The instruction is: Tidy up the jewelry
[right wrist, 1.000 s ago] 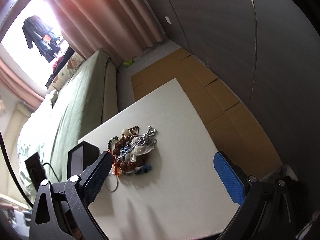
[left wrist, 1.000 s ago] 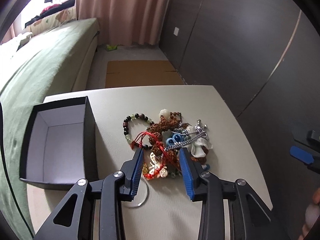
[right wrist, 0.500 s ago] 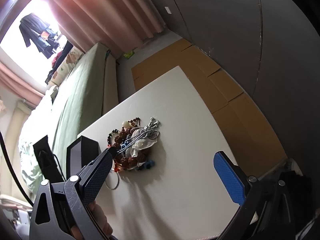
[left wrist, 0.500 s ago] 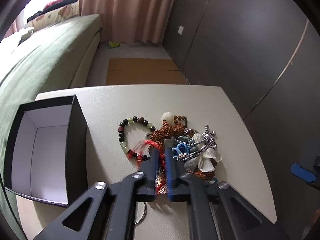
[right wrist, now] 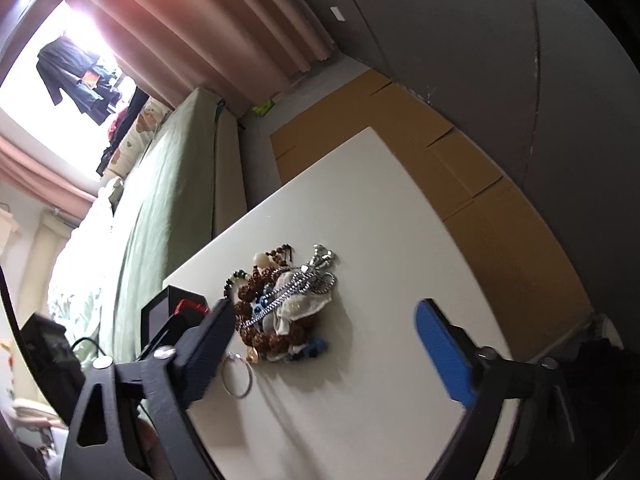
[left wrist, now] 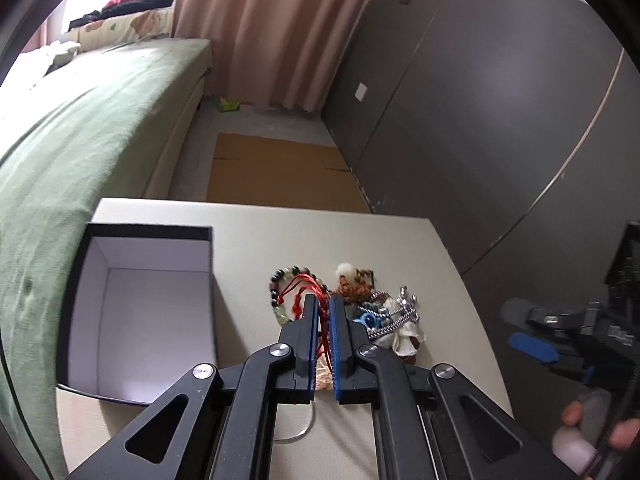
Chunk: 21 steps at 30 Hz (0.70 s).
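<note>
A tangled pile of jewelry [left wrist: 380,312] lies mid-table, with brown beads, a silver chain and blue pieces. My left gripper [left wrist: 324,300] is shut on a red cord bracelet [left wrist: 298,292], whose loops stick out past the tips above a dark and green beaded bracelet [left wrist: 278,280]. A black box [left wrist: 148,232] with a white inside stands open and empty at the left. My right gripper [right wrist: 324,308] hovers over the pile [right wrist: 280,304]. Its jaws are closing with nothing between them. A silver ring [right wrist: 238,376] lies near the pile.
The white table [right wrist: 380,220] has bare room right of and in front of the pile. A green-covered bed [left wrist: 80,120] runs along the left. Flat cardboard [left wrist: 276,172] lies on the floor beyond, and a dark wall [left wrist: 480,120] stands at the right.
My left gripper closed on the red cord and lifted a little, pulling it up from the pile. My right gripper's jaws narrowed and it sank closer to the table.
</note>
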Motion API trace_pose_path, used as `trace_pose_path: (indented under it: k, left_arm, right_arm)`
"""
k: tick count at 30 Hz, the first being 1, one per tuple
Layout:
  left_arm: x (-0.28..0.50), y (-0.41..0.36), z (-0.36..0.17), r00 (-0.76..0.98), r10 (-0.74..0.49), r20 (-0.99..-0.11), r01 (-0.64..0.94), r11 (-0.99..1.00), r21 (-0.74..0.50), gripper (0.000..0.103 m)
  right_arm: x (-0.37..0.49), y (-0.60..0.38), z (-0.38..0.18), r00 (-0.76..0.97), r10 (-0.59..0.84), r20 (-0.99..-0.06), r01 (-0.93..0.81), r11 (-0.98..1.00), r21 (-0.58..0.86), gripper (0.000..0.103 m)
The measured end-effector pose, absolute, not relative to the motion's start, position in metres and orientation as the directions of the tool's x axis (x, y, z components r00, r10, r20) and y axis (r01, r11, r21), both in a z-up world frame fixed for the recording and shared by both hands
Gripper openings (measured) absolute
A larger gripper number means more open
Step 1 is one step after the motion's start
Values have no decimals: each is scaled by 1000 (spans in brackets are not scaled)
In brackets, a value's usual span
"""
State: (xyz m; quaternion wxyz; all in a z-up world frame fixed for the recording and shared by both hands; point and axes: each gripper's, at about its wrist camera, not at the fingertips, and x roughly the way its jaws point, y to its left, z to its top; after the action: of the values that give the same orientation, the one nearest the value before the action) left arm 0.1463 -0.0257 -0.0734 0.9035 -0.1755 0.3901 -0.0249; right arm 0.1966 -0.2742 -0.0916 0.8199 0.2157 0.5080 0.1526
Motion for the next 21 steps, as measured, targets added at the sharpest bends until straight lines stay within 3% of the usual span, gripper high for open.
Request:
trace_pose_path:
  k: [3, 6, 10, 17, 21]
  left_arm:
    - [144, -16, -68, 710, -174, -683, -105, 932, -346, 5]
    - [140, -6, -63, 723, -173, -669, -112, 926, -360, 5]
    - [136, 7, -57, 730, -168, -662, -126, 919, -372, 5]
    - [130, 28, -52, 738, -165, -654, -146, 908, -394, 5]
    - [126, 34, -49, 743, -159, -650, -149, 908, -392, 5]
  right_arm:
    - [207, -264, -98, 429, 473, -769, -29, 859, 512, 77]
    - [215, -253, -102, 433, 470, -769, -36, 861, 507, 75]
    - [227, -236, -118, 406, 485, -775, -40, 857, 515, 62]
    - [241, -219, -151, 341, 483, -806, 4, 857, 515, 60]
    - [243, -219, -154, 371, 466, -803, 31, 858, 512, 31]
